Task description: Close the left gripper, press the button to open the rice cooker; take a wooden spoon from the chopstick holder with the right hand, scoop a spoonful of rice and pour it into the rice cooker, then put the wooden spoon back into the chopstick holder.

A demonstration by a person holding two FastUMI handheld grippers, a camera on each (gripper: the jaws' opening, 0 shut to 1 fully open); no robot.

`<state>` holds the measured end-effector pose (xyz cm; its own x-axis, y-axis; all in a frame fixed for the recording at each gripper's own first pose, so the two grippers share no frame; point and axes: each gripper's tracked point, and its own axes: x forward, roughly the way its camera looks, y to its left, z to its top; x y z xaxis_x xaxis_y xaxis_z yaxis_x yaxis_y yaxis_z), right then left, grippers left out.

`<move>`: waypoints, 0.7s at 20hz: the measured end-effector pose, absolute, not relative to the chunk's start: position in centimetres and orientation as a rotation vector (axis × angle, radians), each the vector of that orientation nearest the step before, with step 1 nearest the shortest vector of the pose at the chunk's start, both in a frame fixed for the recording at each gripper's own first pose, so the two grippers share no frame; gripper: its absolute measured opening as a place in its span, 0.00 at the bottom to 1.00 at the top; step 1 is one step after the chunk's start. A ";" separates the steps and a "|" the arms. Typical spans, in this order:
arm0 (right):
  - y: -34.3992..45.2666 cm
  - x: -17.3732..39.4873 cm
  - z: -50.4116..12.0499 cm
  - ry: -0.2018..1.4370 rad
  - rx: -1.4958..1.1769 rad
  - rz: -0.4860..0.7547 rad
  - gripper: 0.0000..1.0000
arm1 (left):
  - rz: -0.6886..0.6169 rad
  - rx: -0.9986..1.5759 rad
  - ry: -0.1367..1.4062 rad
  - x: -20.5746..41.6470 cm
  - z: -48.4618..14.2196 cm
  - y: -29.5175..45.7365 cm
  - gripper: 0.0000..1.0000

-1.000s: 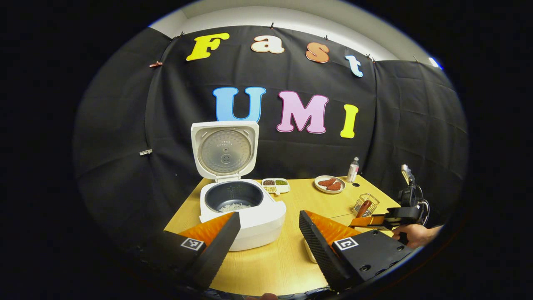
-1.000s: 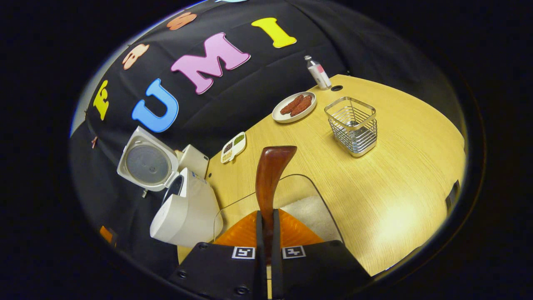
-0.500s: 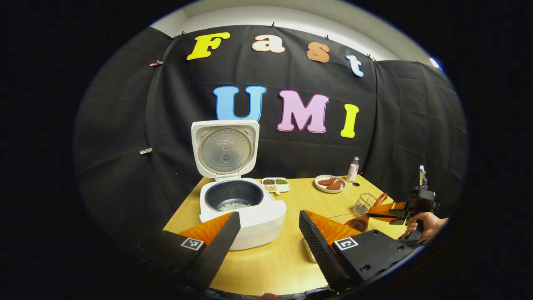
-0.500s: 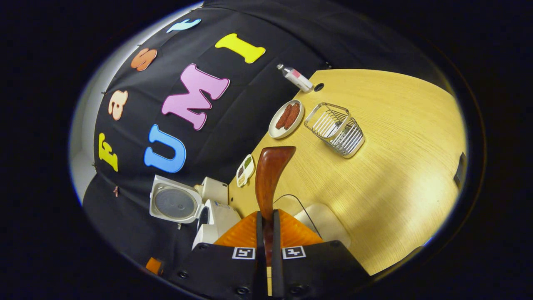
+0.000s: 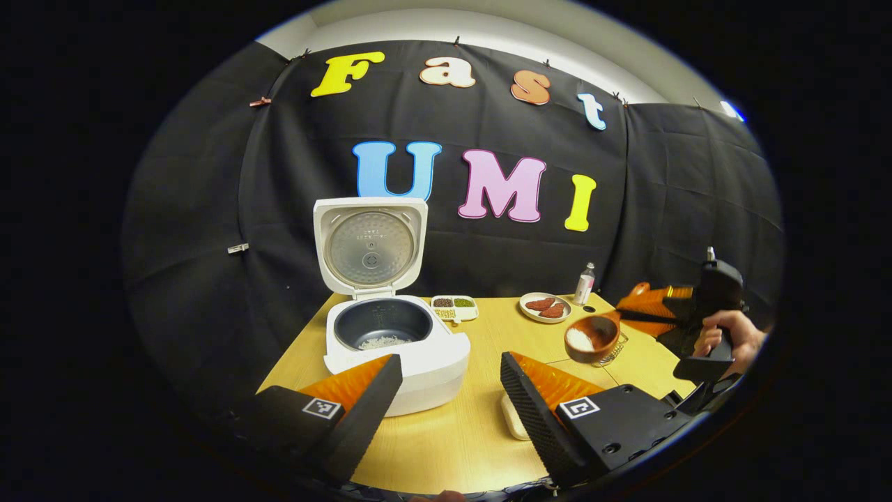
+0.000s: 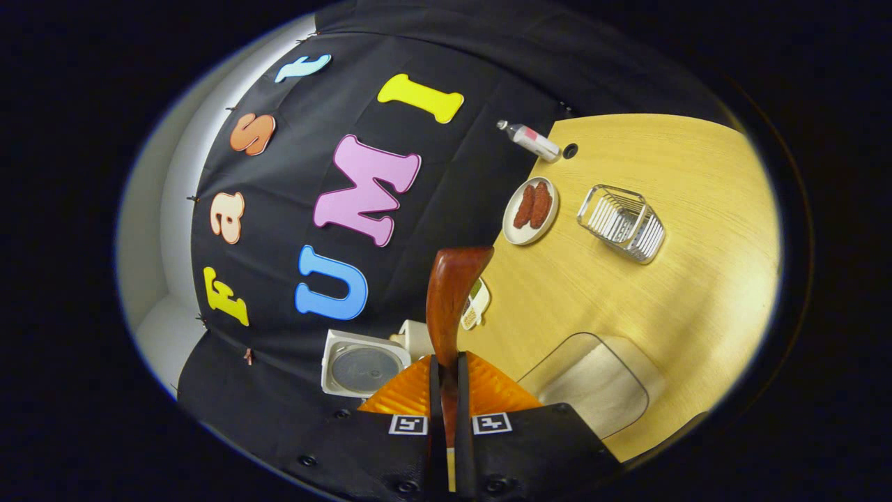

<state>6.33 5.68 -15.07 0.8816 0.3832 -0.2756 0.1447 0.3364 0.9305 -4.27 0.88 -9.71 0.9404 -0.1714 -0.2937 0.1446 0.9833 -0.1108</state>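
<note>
**Above the surface: scoop loaded, pour pending**

Above the surface, your right hand-held gripper (image 6: 446, 362) is clamped on the wooden spoon (image 5: 589, 335), bowl w/ rice, over by the chopstick holder (image 6: 622, 222). Left hand-held gripper (image 5: 449, 390) hangs wide open, holding nothing. Rice cooker (image 5: 394, 335) lid's up; some rice inside. Left: pour, return spoon.

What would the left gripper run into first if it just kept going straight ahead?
Likely bare table: the open left gripper aims between the rice cooker and the rice-loaded wooden spoon. Depth is uncertain.
</note>
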 end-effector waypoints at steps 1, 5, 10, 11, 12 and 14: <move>6.8 6.8 -13.7 0.489 1.232 0.186 0.09 | -0.163 -0.089 0.308 -4.3 -9.7 0.9 0.98; 11.8 9.3 -9.2 0.477 1.217 0.267 0.09 | -0.165 -0.091 0.306 -4.3 -9.8 1.2 0.98; 19.3 11.9 -6.2 0.502 1.189 0.366 0.09 | -0.179 -0.095 0.306 -4.2 -10.3 1.8 0.98; 20.8 12.6 -6.1 0.508 1.180 0.378 0.09 | -0.181 -0.093 0.302 -4.0 -10.2 2.0 0.98; 22.2 13.4 -6.1 0.512 1.169 0.381 0.08 | -0.179 -0.093 0.300 -4.1 -10.2 2.3 0.98; 25.0 14.6 -6.1 0.512 1.138 0.395 0.09 | -0.175 -0.096 0.299 -3.7 -10.3 2.9 0.98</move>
<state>14.62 25.01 -6.10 0.8191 0.5434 -0.1839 -0.0389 0.3725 0.9272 -3.73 2.93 -10.30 0.9405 -0.1856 -0.2845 0.1572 0.9802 -0.1200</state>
